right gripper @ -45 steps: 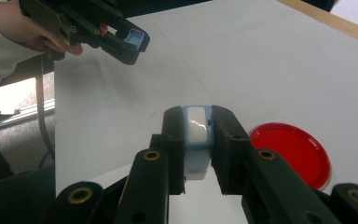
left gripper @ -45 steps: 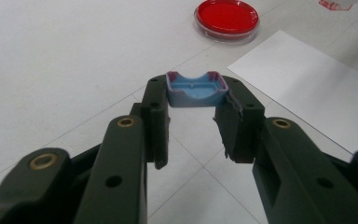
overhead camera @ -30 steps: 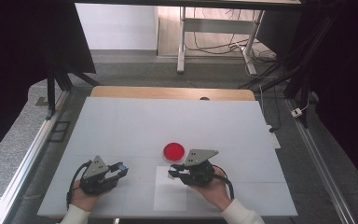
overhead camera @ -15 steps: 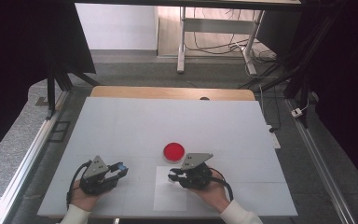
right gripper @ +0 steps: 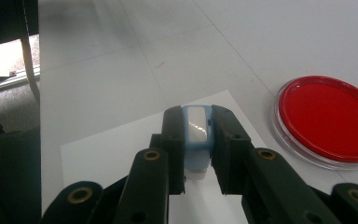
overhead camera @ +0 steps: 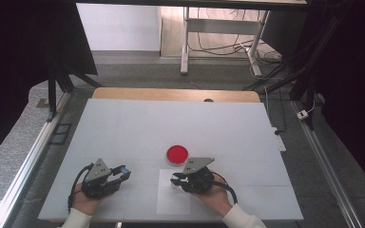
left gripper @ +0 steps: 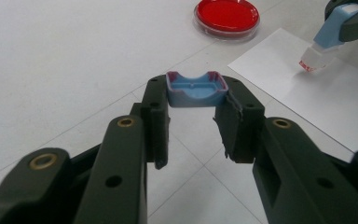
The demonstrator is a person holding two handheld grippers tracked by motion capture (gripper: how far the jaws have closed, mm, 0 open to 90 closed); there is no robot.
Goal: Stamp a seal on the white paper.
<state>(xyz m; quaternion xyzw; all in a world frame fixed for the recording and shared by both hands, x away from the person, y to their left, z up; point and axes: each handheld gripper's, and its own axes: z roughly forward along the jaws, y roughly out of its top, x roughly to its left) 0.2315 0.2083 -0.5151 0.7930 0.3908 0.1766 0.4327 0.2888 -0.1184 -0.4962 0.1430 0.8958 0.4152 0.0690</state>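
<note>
Black tongs (overhead camera: pixel 177 179), brass pins, grey triangular plates, black cables, white sleeves (overhead camera: pixel 240 217)

A lab or test room, by the look of it: a white surface (overhead camera: pixel 123 128) inside a dark metal frame (overhead camera: pixel 57 80), loose cables (overhead camera: pixel 218 47) on the floor at the top, a red dish (overhead camera: pixel 177 154) on it.

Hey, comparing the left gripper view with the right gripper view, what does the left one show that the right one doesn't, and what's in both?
The left gripper view shows the left gripper clamped on a small blue cap, plus the clear tip with red marks of the tube that the right gripper holds over the white paper. The right gripper view shows the right gripper clamped on that tube's blue body, seen end-on. Both views take in the red dish and the white paper.
</note>
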